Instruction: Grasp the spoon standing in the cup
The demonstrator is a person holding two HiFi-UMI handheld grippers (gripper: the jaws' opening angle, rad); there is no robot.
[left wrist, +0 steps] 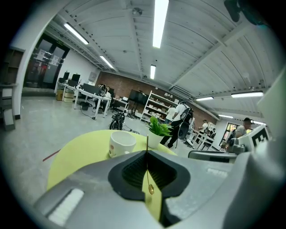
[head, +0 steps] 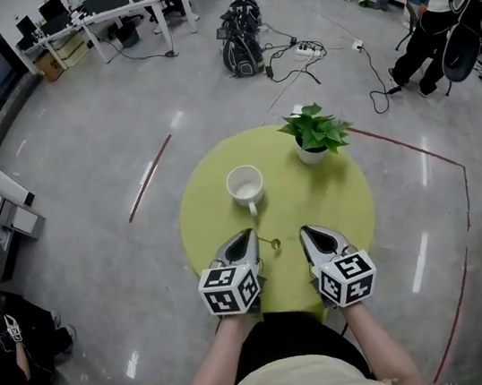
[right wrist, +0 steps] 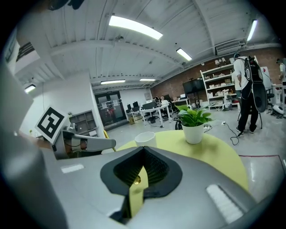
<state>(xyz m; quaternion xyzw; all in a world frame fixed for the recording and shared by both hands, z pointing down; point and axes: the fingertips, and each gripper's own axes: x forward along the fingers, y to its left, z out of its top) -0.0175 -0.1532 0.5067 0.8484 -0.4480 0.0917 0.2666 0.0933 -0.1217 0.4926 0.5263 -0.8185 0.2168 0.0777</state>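
Note:
The white cup [head: 245,184] stands upright on the round green table [head: 343,207] with nothing in it. My left gripper [head: 249,235] sits just in front of the cup, shut on a thin gold spoon [head: 271,244]. In the left gripper view the spoon [left wrist: 148,172] runs upright through the closed seam of that gripper [left wrist: 147,152], its small bowl hanging at the bottom, with the cup [left wrist: 120,143] beyond. My right gripper [head: 312,233] hovers beside it over the table's near edge. Its tips [right wrist: 144,148] meet with nothing held; the cup [right wrist: 145,139] lies ahead.
A potted green plant [head: 314,135] stands on the table at the back right of the cup. On the floor beyond lie cables and a black bag [head: 240,38]. A person [head: 429,8] stands at the far right; desks line the back.

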